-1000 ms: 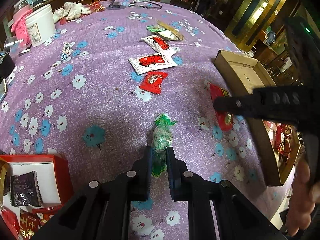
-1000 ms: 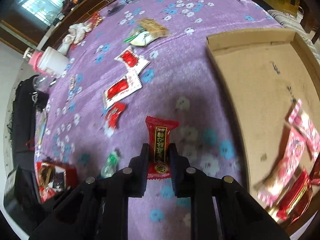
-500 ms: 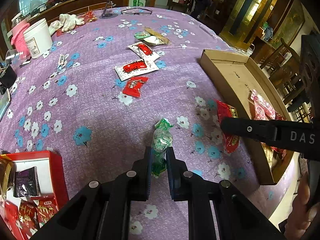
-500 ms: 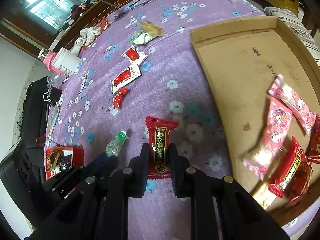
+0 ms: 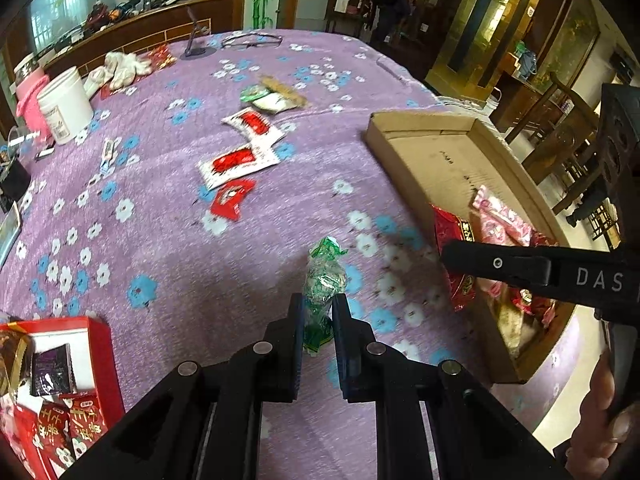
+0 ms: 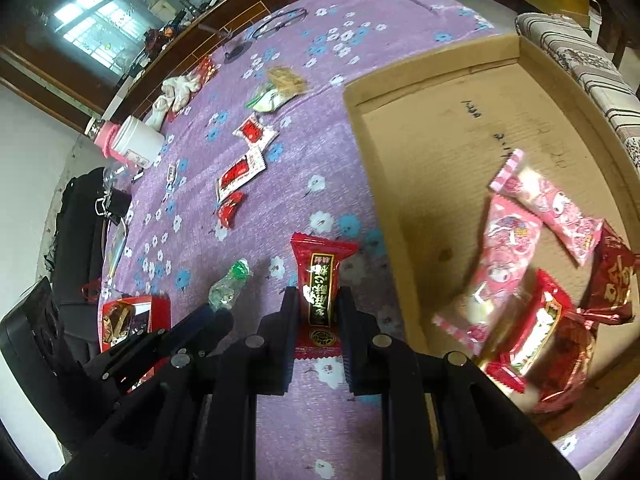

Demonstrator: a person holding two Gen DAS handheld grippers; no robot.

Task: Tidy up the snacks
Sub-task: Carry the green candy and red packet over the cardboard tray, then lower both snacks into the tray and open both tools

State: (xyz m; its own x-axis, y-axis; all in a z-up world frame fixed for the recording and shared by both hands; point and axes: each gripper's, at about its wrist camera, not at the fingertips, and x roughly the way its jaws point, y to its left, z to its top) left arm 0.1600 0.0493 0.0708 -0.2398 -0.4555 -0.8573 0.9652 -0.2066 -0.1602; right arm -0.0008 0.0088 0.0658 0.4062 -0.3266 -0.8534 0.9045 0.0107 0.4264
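My left gripper [image 5: 317, 312] is shut on a green wrapped candy [image 5: 322, 280], held above the purple flowered tablecloth [image 5: 168, 248]. My right gripper [image 6: 318, 300] is shut on a red snack packet with a black label [image 6: 320, 280], just left of the cardboard tray's [image 6: 372, 184] near wall. The tray [image 5: 400, 160] holds several pink and red packets [image 6: 504, 248]. In the left wrist view the right gripper [image 5: 448, 256] reaches in from the right with the red packet [image 5: 454, 232]. Loose red-and-white packets [image 5: 236, 160] lie farther back on the cloth.
A red box [image 5: 96, 344] with dark and red snacks sits at the near left. A white jar [image 5: 66, 108], a pink bottle [image 5: 28, 100], white gloves [image 5: 120, 70], glasses [image 5: 250, 42] and green and tan packets [image 5: 268, 96] lie at the far side. A person's hand [image 5: 604, 412] shows at the lower right.
Both grippers have risen and drifted toward the cardboard tray, each still carrying its snack. The tray and its packets fill more of both views.
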